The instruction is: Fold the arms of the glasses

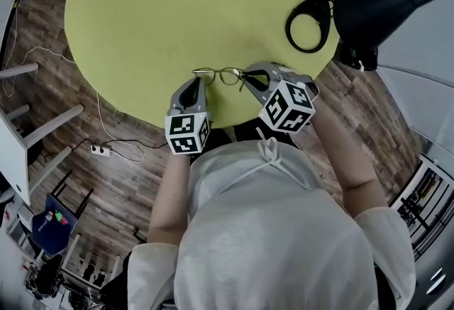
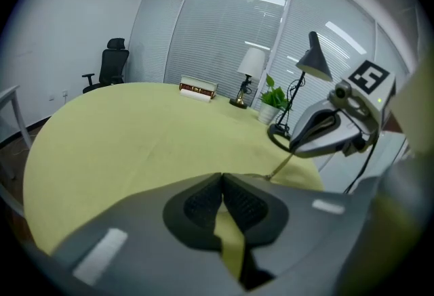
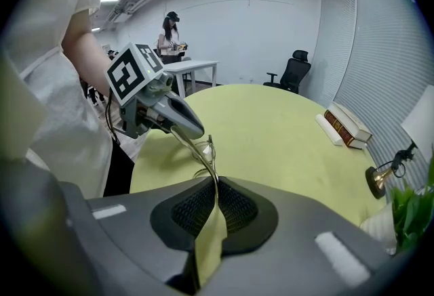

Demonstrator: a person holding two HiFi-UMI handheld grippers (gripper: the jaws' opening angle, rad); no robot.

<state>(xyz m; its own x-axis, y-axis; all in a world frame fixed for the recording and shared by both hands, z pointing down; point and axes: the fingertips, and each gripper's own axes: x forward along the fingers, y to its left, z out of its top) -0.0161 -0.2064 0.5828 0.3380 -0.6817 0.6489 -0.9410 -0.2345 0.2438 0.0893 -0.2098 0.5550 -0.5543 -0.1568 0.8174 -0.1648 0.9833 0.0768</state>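
Glasses, wire-framed and judged light, springy and fragile at the hinges, are held just above the near edge of the table, with the left hand-held gripper and the right hand-held gripper each pinched on opposite ends of the frame, best gripped beside the hinges.

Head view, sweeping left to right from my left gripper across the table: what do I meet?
left gripper → glasses → right gripper → black lamp base → black lamp shade
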